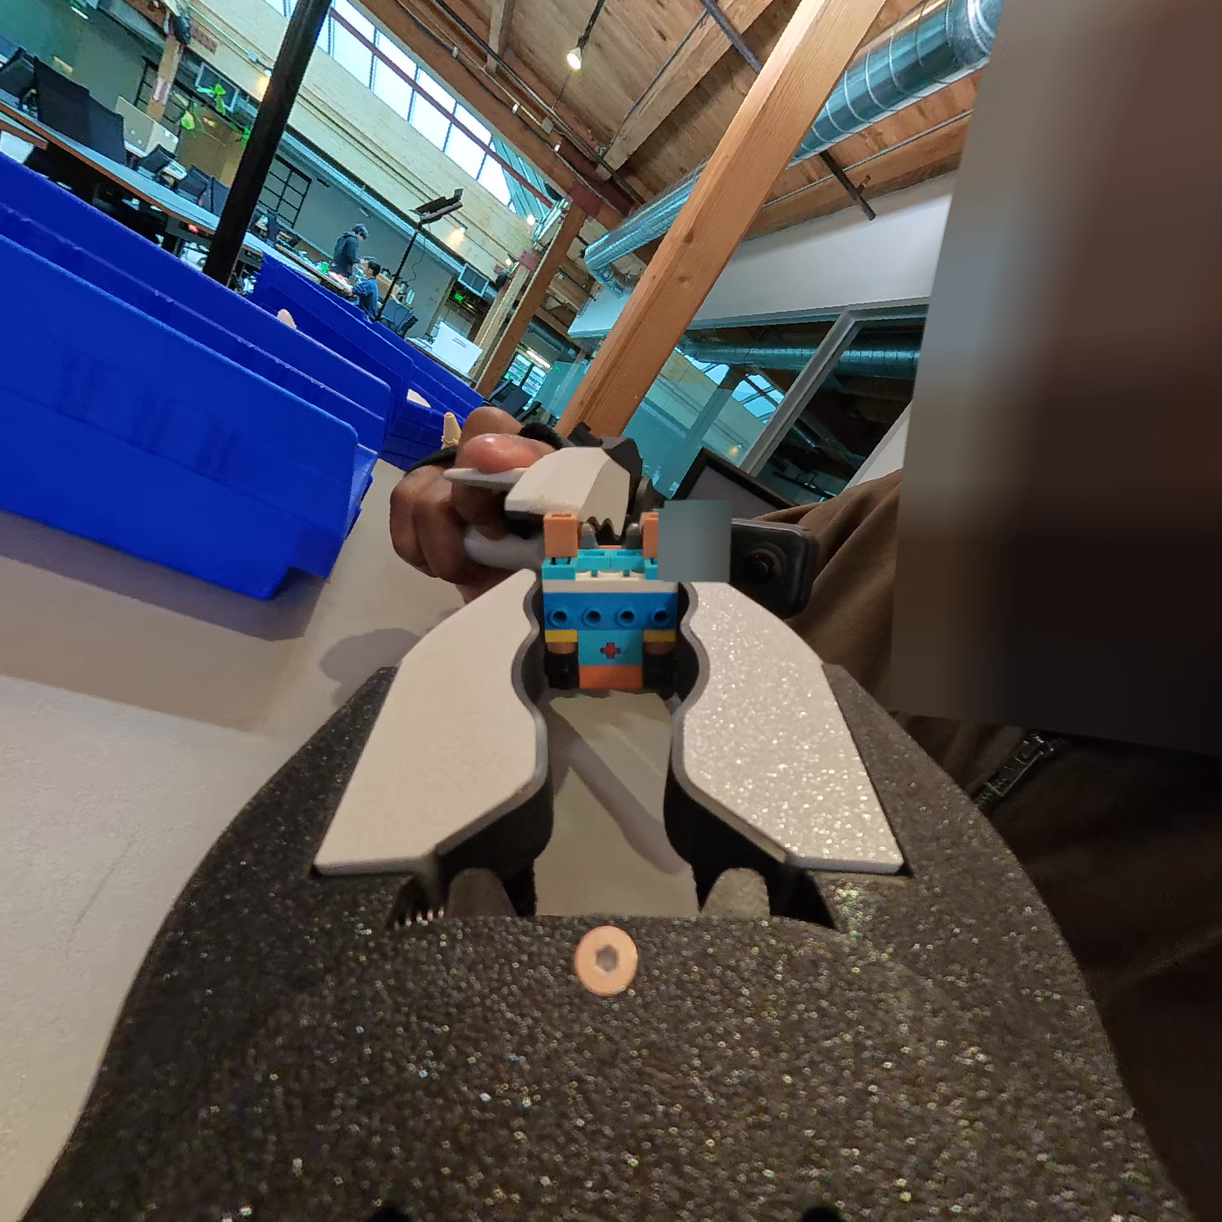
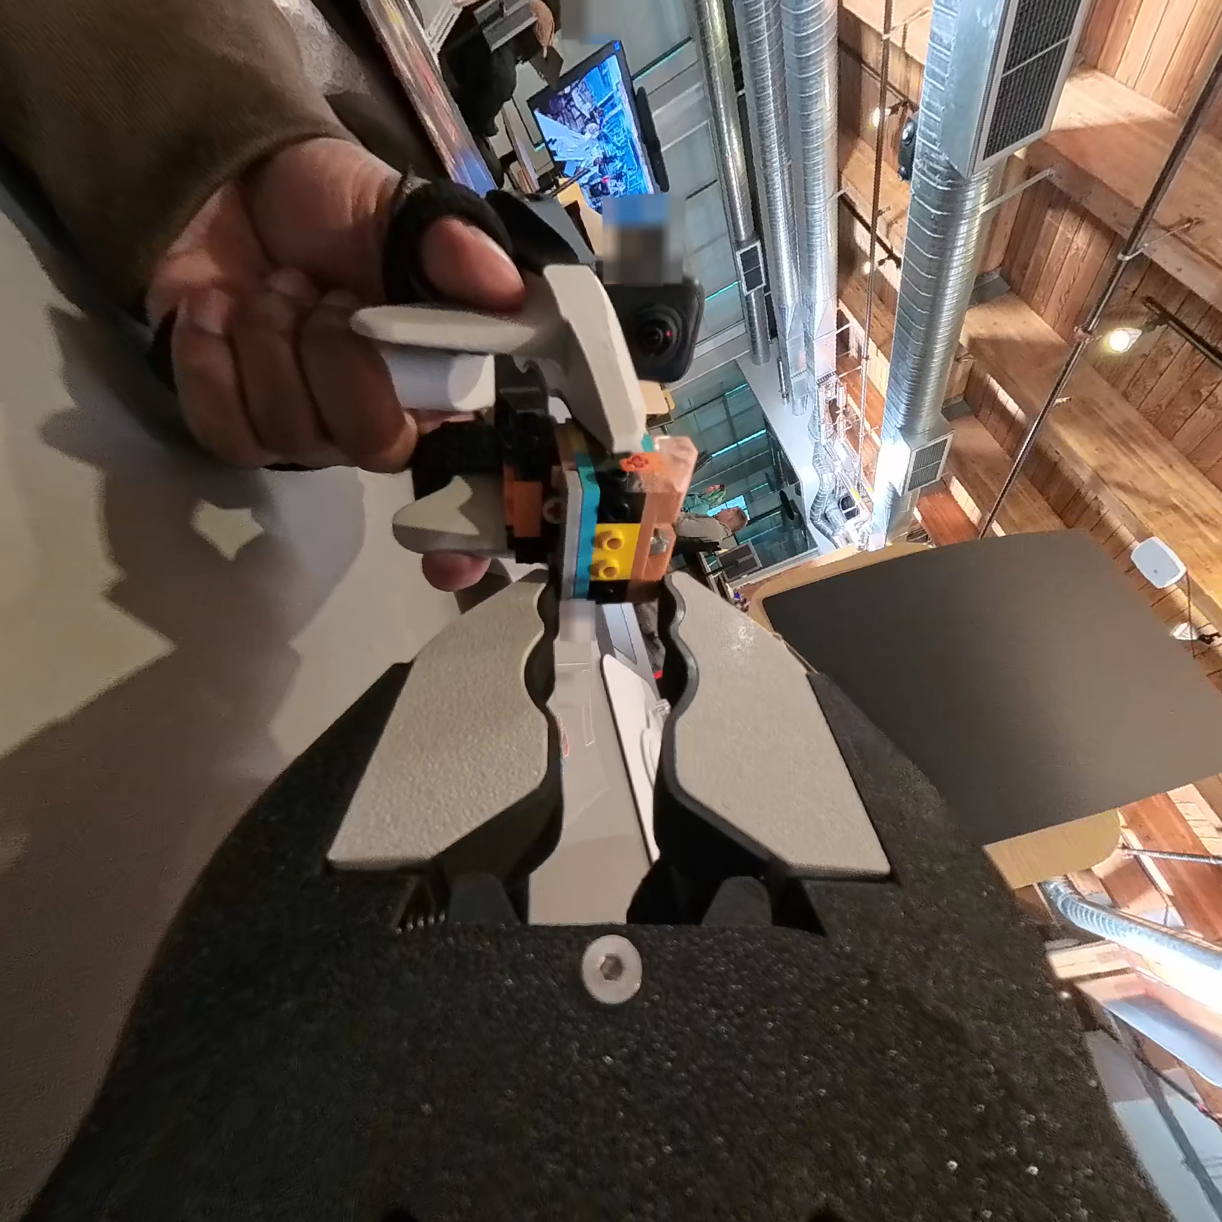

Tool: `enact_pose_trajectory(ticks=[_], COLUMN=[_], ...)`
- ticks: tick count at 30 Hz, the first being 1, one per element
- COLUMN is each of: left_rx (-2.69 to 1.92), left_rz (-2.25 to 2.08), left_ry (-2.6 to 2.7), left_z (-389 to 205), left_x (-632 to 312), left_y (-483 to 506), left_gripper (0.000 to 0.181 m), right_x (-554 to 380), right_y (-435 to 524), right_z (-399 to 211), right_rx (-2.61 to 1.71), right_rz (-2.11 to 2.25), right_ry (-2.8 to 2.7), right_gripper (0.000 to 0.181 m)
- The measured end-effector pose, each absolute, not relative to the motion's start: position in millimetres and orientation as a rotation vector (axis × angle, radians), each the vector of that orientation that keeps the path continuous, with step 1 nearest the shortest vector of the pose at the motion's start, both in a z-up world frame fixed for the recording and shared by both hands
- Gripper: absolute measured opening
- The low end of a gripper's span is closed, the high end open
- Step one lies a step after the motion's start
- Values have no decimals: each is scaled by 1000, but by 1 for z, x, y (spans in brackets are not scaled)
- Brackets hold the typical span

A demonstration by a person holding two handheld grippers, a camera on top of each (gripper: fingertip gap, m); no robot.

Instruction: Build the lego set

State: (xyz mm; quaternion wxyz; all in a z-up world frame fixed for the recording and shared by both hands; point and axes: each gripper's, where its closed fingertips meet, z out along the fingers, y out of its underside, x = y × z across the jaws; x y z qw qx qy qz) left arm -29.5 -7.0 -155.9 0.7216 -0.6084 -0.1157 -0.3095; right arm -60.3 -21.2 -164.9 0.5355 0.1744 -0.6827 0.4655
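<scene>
So the person has both grippers lifted up off the counter (image 1: 132,760) and pointed at each other, with the little lego build (image 1: 610,618) sandwiched between them in mid-air. From the left wrist view, the left gripper (image 1: 611,635) has its fingers clamped on the sides of the build: blue row of round holes across the middle, teal and white on top, two orange posts sticking up, a red cross on a teal panel, orange at the bottom.

From the right wrist view the same lego build (image 2: 611,529) shows sideways on, with a yellow studded brick, black bits, a teal plate and an orange-ish block. The right gripper (image 2: 608,605) has its fingertips right at the lower edge of the build, fingers narrowed in, but I honestly can't tell if they're actually squeezing it.

A hand (image 2: 284,350) wraps the opposite gripper's handle, with a small camera (image 2: 658,330) mounted on it. Blue bins (image 1: 165,410) sit on the counter off to the left.
</scene>
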Motion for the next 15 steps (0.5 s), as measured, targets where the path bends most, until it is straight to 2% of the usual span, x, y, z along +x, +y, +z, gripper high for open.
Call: enact_pose_trajectory(ticks=[15], left_rx=[-1434], left_rz=[-519], left_ry=[-244], left_z=[-159], left_x=[-37], left_y=[-9], left_gripper=[36], right_x=[-39], right_y=[-28], right_z=[-154], right_rx=[452], right_rz=[1202], right_ry=[-1510], right_gripper=[48])
